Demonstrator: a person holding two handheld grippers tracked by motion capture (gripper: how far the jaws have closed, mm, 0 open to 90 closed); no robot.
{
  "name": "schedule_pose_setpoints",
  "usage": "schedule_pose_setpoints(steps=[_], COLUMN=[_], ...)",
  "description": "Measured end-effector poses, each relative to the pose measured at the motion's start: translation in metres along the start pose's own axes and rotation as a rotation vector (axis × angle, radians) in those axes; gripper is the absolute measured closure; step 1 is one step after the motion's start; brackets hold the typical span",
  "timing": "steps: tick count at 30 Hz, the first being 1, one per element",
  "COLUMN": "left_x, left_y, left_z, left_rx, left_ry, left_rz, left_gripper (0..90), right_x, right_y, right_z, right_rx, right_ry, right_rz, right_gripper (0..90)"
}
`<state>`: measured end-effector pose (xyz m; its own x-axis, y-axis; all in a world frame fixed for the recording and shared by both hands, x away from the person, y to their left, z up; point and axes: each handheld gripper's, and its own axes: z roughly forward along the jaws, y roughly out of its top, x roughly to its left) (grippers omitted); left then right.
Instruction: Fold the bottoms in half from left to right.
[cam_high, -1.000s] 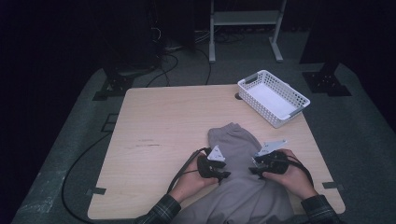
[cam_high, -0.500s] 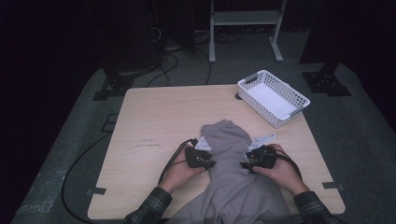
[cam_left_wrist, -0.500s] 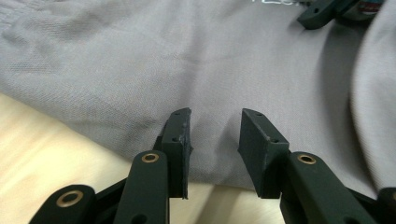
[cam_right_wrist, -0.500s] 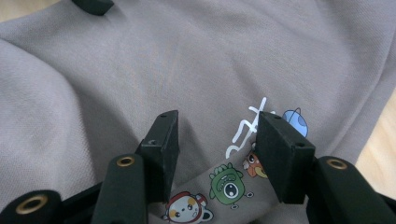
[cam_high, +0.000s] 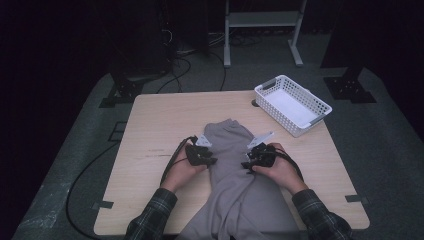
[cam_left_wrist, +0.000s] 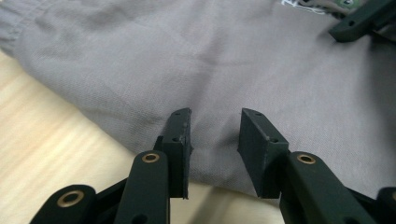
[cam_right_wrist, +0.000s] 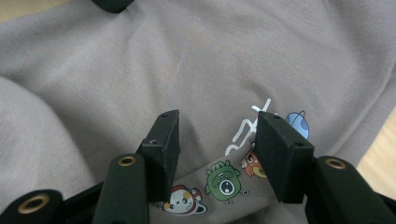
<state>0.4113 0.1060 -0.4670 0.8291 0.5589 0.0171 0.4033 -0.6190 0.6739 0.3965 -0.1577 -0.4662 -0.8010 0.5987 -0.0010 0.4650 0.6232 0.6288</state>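
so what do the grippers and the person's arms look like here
Both grippers, left and right, are black, each topped by a grey three-cornered plate and trailing a black cable. Their flat black jaws have brass-coloured rivets. The sleeves are dark plaid.

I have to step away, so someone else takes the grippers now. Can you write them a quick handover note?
Left gripper: jaws open at the grey garment's left edge, gripping nothing.
Right gripper: jaws open over the cartoon print, gripping nothing.
Garment lies bunched lengthwise on the table, its near end hanging over the near edge. White basket stands at the far right corner.
Done: nothing folded.
Left: grip, then arrange the garment.
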Motion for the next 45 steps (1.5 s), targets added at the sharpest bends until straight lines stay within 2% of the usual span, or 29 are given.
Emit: schedule_pose_setpoints(steps=[7,12,14,15,17,19,24,29,32,36,41,45], left_x=[0.023,0.029,0.027,0.026,0.022,0.016,-0.006,-0.029,-0.036,-0.033,-0.034,-0.033], left_y=[-0.001,0.000,-0.001,-0.001,-0.003,-0.005,-0.014,-0.026,-0.035,-0.039,-0.040,-0.040], left_z=[-0.001,0.000,-0.001,-0.002,-0.007,-0.015,-0.034,-0.041,-0.037,-0.035,-0.035,-0.035], left_rx=[0.001,0.004,-0.002,-0.012,-0.043,-0.072,-0.108,-0.071,-0.050,-0.040,-0.034,-0.033], left_ry=[0.044,0.057,0.057,0.043,0.012,0.008,-0.033,-0.048,-0.049,-0.058,-0.039,-0.040], left_rz=[-0.032,-0.048,-0.066,-0.089,-0.109,-0.100,-0.069,-0.016,-0.018,-0.034,-0.010,-0.004], left_gripper=[64.5,64.7,64.5,63.4,62.2,61.9,61.2,60.6,60.6,61.2,61.8,61.9], right_x=[0.001,0.002,0.002,0.002,0.001,0.002,0.009,0.030,0.047,0.068,0.094,0.107], right_y=[0.017,0.024,0.025,0.026,0.025,0.025,0.024,0.019,0.019,0.025,0.033,0.032], right_z=[0.014,0.021,0.021,0.021,0.018,0.010,-0.016,-0.035,-0.041,-0.046,-0.035,-0.020], right_rx=[-0.015,-0.018,-0.013,-0.012,-0.020,-0.044,-0.099,-0.143,-0.168,-0.184,-0.162,-0.121], right_ry=[-0.003,0.000,0.000,0.002,0.013,0.020,0.015,0.043,0.081,0.124,0.185,0.215], right_rz=[0.003,0.003,-0.001,0.002,0.009,0.017,-0.009,-0.046,-0.072,-0.113,-0.184,-0.213], right_gripper=[49.8,50.1,50.1,50.1,48.9,48.8,48.3,48.6,48.9,49.2,49.3,50.1])
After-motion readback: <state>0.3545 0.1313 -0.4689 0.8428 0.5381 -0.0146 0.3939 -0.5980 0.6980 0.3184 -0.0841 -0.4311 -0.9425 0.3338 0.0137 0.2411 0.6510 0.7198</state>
